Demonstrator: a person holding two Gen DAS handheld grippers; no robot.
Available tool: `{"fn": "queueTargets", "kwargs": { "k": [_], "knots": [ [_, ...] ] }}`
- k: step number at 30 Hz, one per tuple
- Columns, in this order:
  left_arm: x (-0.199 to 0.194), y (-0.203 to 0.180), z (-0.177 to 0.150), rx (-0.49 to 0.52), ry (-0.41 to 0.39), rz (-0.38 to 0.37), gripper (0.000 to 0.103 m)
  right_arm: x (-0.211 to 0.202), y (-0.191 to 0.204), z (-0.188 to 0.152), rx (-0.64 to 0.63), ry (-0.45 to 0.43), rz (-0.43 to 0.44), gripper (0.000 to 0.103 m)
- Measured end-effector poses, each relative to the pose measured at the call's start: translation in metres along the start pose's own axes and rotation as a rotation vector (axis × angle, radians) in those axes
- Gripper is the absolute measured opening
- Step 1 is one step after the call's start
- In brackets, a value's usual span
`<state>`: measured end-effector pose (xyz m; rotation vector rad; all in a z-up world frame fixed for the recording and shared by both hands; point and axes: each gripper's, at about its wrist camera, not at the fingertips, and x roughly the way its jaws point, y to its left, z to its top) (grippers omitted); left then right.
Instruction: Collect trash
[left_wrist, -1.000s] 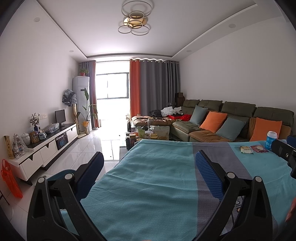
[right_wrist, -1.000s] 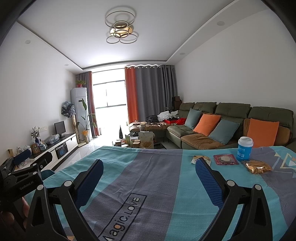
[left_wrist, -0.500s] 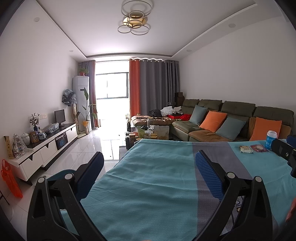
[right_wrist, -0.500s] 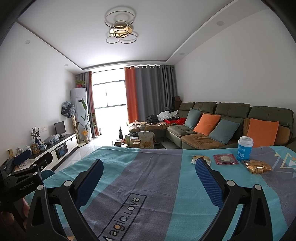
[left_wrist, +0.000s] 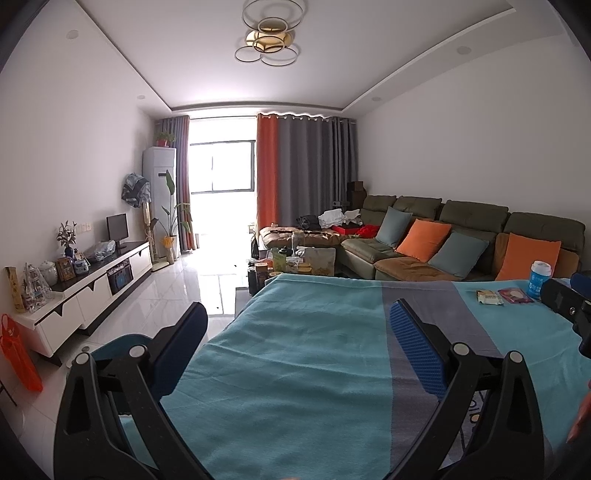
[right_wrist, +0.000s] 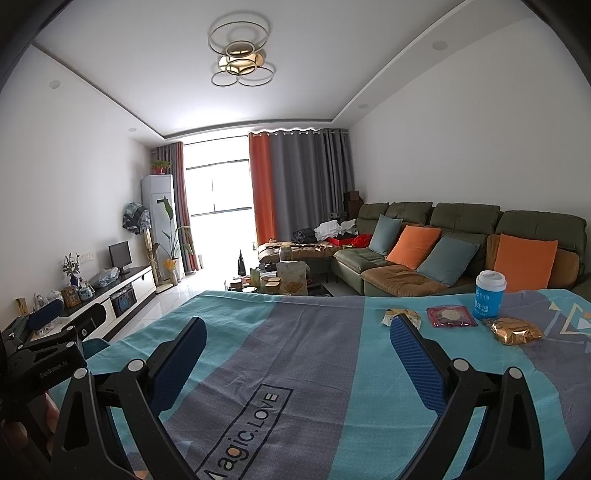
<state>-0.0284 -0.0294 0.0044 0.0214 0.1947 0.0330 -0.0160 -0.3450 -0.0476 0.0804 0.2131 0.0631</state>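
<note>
While both tools hung wide and empty, the right tool (right_wrist: 295, 354) faced the trash at two o'clock on the tabletop (right_wrist: 314, 354): wrappers (right_wrist: 451, 316), gold packet (right_wrist: 514, 331), blue cup (right_wrist: 489, 294). Collecting looked unstarted; next, reach right. The left tool (left_wrist: 295, 347) idled.

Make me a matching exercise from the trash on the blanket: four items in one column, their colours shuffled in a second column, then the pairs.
Items:
1. cup
2. crumpled wrapper
3. flat packet
4. small packet

Colours:
A. dark red
B. blue with a white lid
C. pale yellow and white
D. shiny gold

Pairs: 1-B, 2-D, 3-A, 4-C

All four lie on the blanket, ahead of the right gripper.
</note>
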Motion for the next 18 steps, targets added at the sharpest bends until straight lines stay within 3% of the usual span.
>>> {"fn": "queueTargets", "kwargs": {
  "k": [10, 18],
  "knots": [
    [0.008, -0.003, -0.002, 0.012, 0.023, -0.022, 0.097, 0.0, -0.001, -0.002, 0.009, 0.006, 0.001, 0.096],
    [0.04, -0.007, -0.002, 0.026, 0.161, -0.061, 0.097, 0.007, -0.015, -0.003, 0.034, 0.051, -0.026, 0.096]
  ]
}}
